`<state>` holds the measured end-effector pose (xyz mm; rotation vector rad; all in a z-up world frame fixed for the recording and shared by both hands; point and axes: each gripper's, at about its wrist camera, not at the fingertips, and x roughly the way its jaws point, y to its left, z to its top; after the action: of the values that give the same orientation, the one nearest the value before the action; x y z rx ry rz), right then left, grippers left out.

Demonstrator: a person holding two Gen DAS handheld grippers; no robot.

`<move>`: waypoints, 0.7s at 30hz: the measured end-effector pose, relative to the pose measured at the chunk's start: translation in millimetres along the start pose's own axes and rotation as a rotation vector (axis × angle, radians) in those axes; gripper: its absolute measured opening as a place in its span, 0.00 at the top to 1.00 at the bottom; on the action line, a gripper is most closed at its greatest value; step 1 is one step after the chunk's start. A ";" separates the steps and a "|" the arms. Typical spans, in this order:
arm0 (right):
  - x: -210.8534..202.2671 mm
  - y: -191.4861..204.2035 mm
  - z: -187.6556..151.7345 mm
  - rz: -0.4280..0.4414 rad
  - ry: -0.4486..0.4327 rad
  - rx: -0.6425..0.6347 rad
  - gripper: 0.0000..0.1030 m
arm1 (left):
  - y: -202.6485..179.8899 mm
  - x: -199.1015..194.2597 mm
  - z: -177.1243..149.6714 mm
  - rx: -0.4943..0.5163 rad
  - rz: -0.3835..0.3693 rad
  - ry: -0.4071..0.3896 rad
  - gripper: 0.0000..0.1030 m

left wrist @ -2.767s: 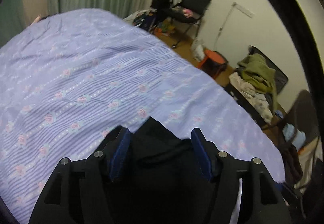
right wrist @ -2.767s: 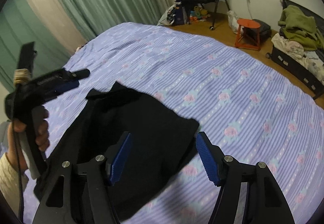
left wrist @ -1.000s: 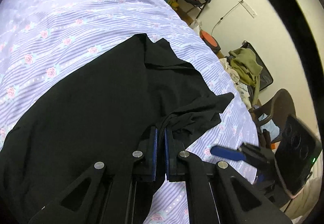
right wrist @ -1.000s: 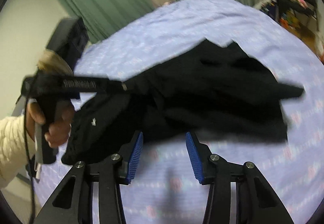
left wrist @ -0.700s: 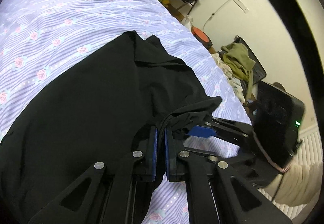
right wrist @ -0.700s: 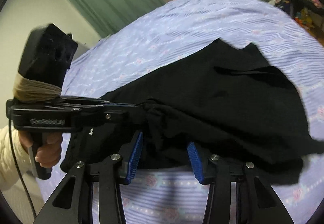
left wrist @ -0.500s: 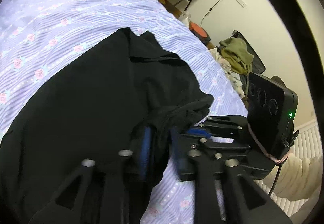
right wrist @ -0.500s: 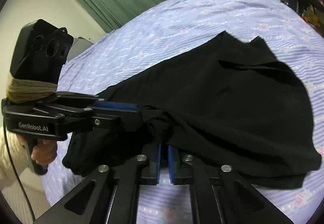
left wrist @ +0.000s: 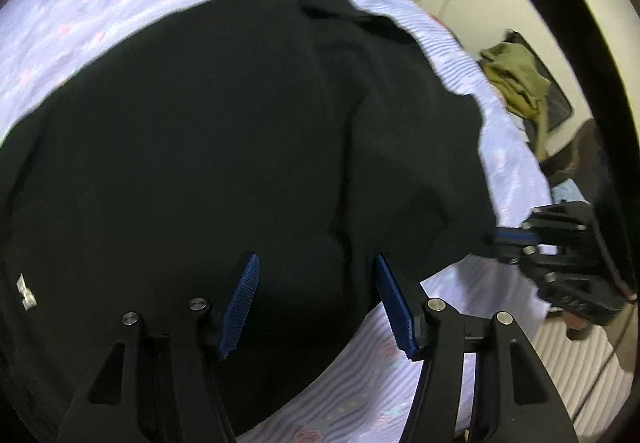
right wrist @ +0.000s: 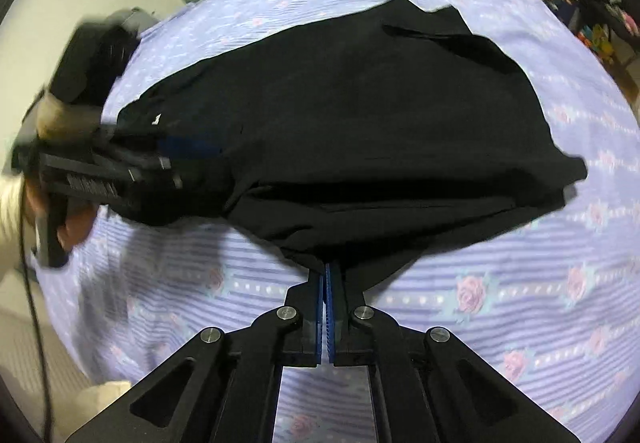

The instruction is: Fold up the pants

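1 pair of black pants (right wrist: 360,123), 1 bed (right wrist: 520,303) with a purple flowered sheet, 2 grippers: left gripper (left wrist: 316,303), right gripper (right wrist: 327,275). 1 hand (right wrist: 76,219) visible. 1 olive garment (left wrist: 516,79) far right.

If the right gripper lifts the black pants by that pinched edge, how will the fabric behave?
Probably floppy: the black pants already lie in soft folds on the bedsheet. With the right gripper shut on just one edge, the rest would likely sag and drag. They look thin, so likely light.
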<state>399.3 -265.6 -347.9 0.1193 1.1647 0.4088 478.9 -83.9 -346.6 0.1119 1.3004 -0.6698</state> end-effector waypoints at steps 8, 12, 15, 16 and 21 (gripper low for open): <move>3.3 -8.7 -14.8 -0.018 0.047 0.066 0.99 | 8.5 -16.7 1.3 -0.023 0.092 -0.034 0.40; -8.9 -13.7 -25.8 -0.030 0.039 0.161 0.98 | 0.3 -39.9 21.5 0.087 0.112 -0.096 0.32; -26.2 -23.9 -35.6 -0.085 -0.013 0.297 0.70 | -6.6 -55.2 49.1 0.216 0.143 -0.151 0.30; -35.2 -27.3 -37.6 -0.116 -0.056 0.346 0.65 | -10.1 -57.8 58.8 0.254 0.154 -0.167 0.30; -64.9 -46.5 -24.6 -0.271 -0.259 0.523 0.65 | -18.2 -50.4 118.5 0.445 0.132 -0.196 0.30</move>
<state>367.2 -335.5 -315.4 0.4498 0.9911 -0.1561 564.9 -130.7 -260.9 0.4786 0.9319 -0.8264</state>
